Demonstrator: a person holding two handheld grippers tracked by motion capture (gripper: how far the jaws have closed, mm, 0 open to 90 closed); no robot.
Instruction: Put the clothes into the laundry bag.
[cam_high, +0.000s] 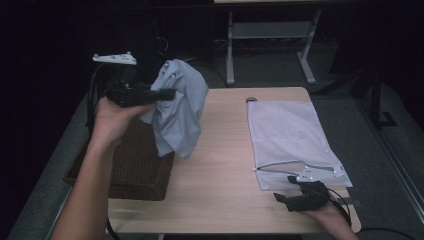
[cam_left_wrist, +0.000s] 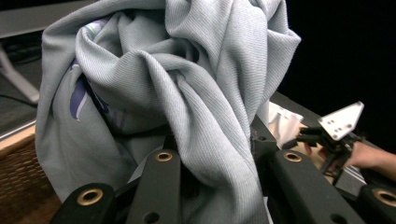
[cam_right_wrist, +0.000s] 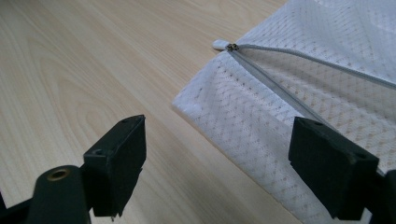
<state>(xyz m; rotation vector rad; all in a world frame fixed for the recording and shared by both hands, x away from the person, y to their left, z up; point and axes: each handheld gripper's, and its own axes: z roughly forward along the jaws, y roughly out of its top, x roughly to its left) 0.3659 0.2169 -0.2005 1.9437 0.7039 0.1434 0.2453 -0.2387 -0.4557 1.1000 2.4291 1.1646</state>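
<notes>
The left gripper (cam_high: 167, 94) is up in the air over the left side of the table (cam_high: 220, 150). Its jaws pinch a light blue cloth (cam_high: 177, 107). The cloth hangs down in folds, and its low end hangs just above the table, next to a brown basket (cam_high: 137, 167). The basket sits on the table's left edge. In the left gripper view, the cloth (cam_left_wrist: 187, 93) is bunched up between the black jaws.

A white mesh bag (cam_high: 290, 135) lies flat on the right side of the table. The right gripper (cam_high: 281, 199) rests low by the bag's near corner. In the right gripper view, its jaws are spread wide with nothing between them, and the bag's (cam_right_wrist: 336, 93) zipper (cam_right_wrist: 232, 46) is partly open. One jaw is over bare wood and the other is over the bag.
</notes>
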